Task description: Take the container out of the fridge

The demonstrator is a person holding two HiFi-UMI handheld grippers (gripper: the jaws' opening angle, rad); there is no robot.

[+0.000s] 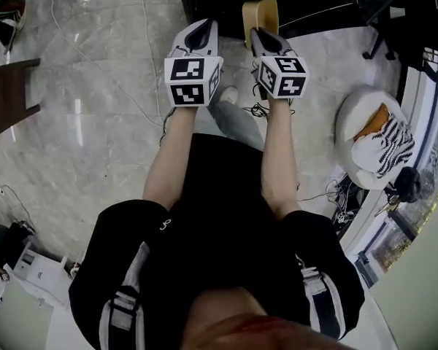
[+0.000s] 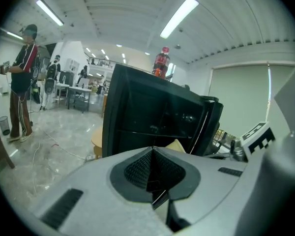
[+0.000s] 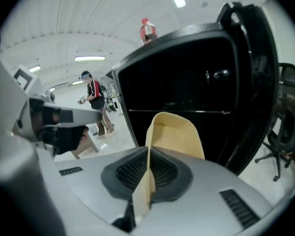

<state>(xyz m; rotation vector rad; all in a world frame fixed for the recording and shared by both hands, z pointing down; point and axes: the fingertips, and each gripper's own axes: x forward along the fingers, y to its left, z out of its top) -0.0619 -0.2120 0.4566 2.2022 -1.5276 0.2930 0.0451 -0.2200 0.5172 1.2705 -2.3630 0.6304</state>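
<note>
The cream plastic container (image 3: 179, 134) is already clear of the small black fridge (image 3: 187, 82). It hangs just in front of the fridge's open, dark interior, and the right gripper (image 3: 148, 154) has its jaws pinched on one thin side wall. The left gripper (image 2: 153, 151) is beside it, its jaws pressed together with nothing between them.

The taking-out step looks nearly done. The next move is likely to draw the container back and find a place to set it down, kept level because only one wall is gripped. The free left gripper could then deal with the fridge door (image 3: 258, 82).

No brand, label or writing can be read on the container or fridge. The gripper cubes carry only black-and-white square markers (image 1: 191, 80).
</note>
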